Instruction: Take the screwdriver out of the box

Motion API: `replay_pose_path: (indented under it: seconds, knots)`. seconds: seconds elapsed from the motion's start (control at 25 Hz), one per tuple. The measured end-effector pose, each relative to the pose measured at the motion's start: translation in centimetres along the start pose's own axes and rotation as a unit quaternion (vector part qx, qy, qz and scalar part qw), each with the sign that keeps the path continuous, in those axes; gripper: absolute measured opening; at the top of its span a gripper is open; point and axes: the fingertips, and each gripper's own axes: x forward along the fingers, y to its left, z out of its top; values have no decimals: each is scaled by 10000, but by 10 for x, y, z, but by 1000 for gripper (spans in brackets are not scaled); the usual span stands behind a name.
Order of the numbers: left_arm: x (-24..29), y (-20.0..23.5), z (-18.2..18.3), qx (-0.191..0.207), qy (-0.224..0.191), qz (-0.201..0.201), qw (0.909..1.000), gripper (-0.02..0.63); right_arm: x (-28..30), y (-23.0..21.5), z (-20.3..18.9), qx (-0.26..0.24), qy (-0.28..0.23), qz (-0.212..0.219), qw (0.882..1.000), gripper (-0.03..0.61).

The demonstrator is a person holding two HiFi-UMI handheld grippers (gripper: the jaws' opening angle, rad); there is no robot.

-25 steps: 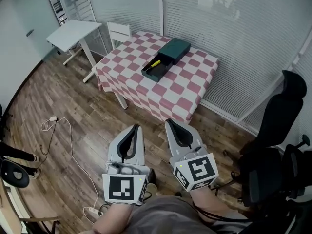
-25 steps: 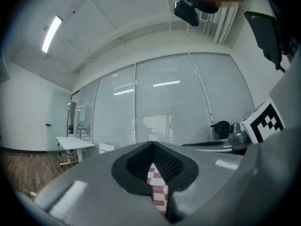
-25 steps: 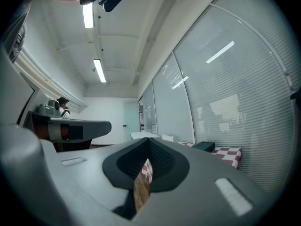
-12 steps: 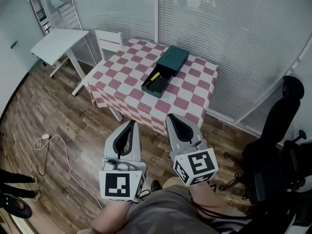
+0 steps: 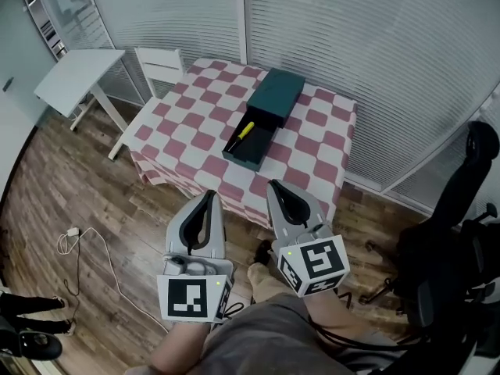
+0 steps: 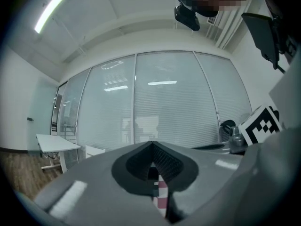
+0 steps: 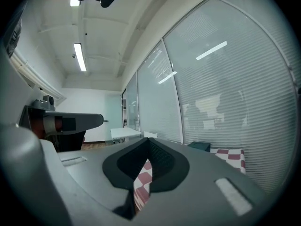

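A dark green box [image 5: 275, 94] lies on the table with a red-and-white checked cloth [image 5: 195, 123]. Its drawer [image 5: 251, 145] is pulled out toward me, and a yellow-handled screwdriver [image 5: 244, 131] lies inside it. My left gripper [image 5: 209, 198] and right gripper [image 5: 275, 187] are held side by side over the wooden floor, short of the table's near edge. Both are shut with nothing between the jaws. In the left gripper view the gripper [image 6: 153, 145] points level at the blinds. In the right gripper view the gripper [image 7: 148, 140] has the box [image 7: 200, 146] off to its right.
A white side table [image 5: 74, 73] and a white chair [image 5: 160, 61] stand left of the checked table. A black office chair [image 5: 461, 209] is at the right. A white cable [image 5: 78, 237] trails on the floor at the left. Glass walls with blinds [image 5: 375, 61] stand behind the table.
Both grippers and I have moved toward the checked table, which now sits nearer and more centred in the head view. The jaws have stayed shut.
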Motion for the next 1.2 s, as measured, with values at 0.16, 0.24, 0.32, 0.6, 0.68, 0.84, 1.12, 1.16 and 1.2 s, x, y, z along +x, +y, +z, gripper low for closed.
replay_pose_path:
  seconds: [0.16, 0.24, 0.32, 0.6, 0.68, 0.84, 1.12, 1.16, 1.2]
  knots:
    - [49, 24, -5, 74, 130, 10, 9999, 1, 51, -23, 0, 97, 77, 0, 9999, 23]
    - [73, 35, -8, 89, 194, -1, 9998, 0, 75, -35, 0, 152, 131, -17, 9998, 23]
    - [98, 44, -11, 106, 239, -24, 9997, 1, 98, -48, -2, 202, 181, -40, 9996, 23]
    - [160, 73, -11, 173, 271, -23, 9995, 1, 165, -85, -3, 315, 305, -135, 9989, 23]
    - [171, 81, -10, 173, 282, -27, 9995, 0, 178, -90, -1, 322, 334, -151, 9988, 23]
    - [196, 90, -3, 179, 191, -148, 9995, 1, 200, -102, 5, 272, 346, -269, 9987, 23]
    - [246, 107, -18, 36, 270, -740, 9969, 0, 234, -124, -12, 348, 585, -825, 9943, 23]
    - [254, 111, -21, 27, 295, -852, 9959, 0, 241, -127, -17, 399, 645, -927, 9928, 23]
    - [262, 115, -23, 20, 318, -956, 9949, 0, 247, -129, -23, 469, 712, -1025, 9911, 23]
